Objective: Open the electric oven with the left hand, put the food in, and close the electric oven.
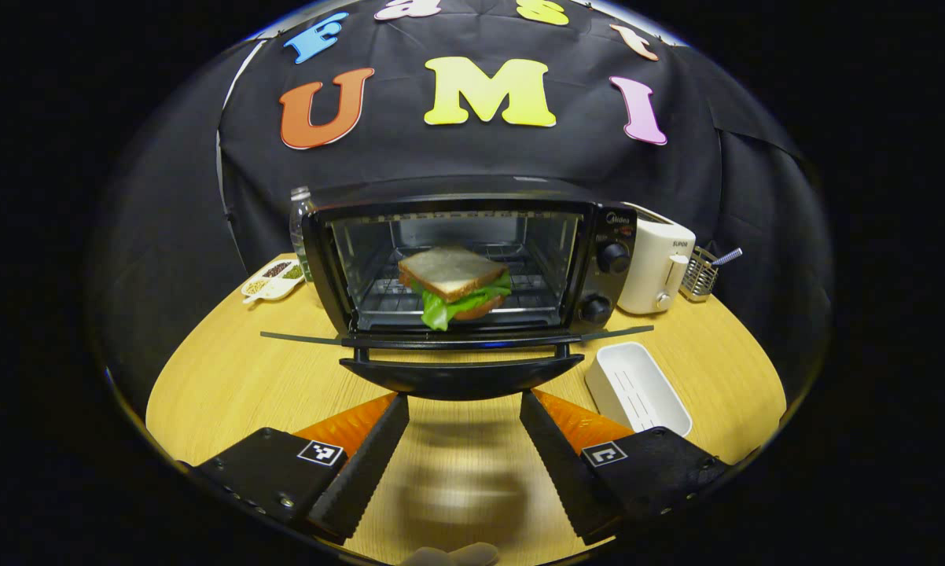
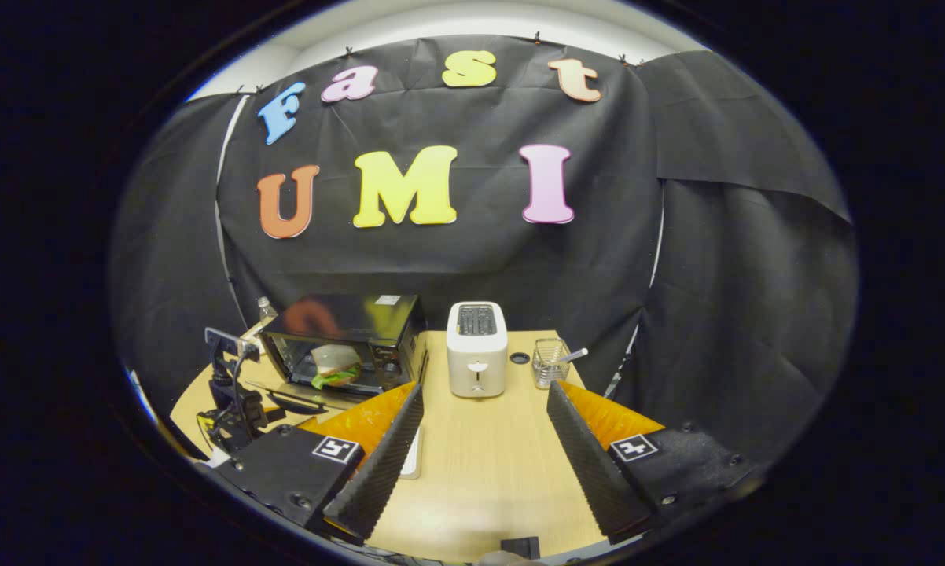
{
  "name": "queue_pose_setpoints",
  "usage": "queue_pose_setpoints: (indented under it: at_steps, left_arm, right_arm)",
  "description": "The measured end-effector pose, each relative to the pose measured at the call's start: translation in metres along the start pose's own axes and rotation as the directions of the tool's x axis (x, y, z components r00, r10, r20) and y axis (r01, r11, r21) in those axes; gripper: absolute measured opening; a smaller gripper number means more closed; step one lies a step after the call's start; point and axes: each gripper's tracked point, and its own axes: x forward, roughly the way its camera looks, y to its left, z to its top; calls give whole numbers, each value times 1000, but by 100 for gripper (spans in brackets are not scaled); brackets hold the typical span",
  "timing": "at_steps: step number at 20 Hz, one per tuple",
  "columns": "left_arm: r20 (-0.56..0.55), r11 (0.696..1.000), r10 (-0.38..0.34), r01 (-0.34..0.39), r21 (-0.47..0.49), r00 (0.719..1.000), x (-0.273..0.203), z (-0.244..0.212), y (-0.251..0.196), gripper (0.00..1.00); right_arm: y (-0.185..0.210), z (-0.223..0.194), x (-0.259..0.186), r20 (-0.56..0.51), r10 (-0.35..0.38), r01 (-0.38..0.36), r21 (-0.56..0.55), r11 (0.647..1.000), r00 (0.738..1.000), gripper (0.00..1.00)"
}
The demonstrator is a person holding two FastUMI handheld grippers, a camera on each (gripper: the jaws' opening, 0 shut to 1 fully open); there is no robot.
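Observation:
The black electric oven [image 1: 472,259] stands at the middle of the round wooden table with its door [image 1: 461,376] folded down flat toward me. A sandwich [image 1: 453,283] of bread and green lettuce lies on the rack inside. My left gripper [image 1: 465,399] is open, its fingers spread just in front of the door's handle edge and holding nothing. In the right gripper view the oven [image 2: 339,342] is at the left with the sandwich [image 2: 332,365] inside, and the left gripper [image 2: 233,385] is in front of it. My right gripper [image 2: 486,389] is open and empty, well back over the table.
A white toaster [image 1: 657,267] and a wire basket [image 1: 700,271] stand right of the oven. An empty white tray [image 1: 637,389] lies at the front right. A dish of seasonings [image 1: 272,279] and a bottle [image 1: 299,220] sit at the left behind the oven.

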Motion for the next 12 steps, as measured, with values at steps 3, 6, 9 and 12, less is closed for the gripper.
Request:
queue_pose_setpoints:
  at_steps: [3,6,9,12]
  left_arm:
    - [22,1000,1,-1,5,1000,7,20,0,94]
    - [37,1000,14,-14,-2,999,16,37,5,95]
    - [54,1000,11,-10,-15,999,24,55,6,95]
    - [86,1000,13,-14,7,996,30,75,8,96]
  right_arm:
    - [-7,-3,1,-2,-15,15,15,1000,1000,100]
    - [-17,-5,2,-7,-34,35,23,999,999,100]
    - [-23,-7,2,-14,-49,49,34,998,999,100]
    - [-24,-6,2,-10,-52,53,35,998,999,100]
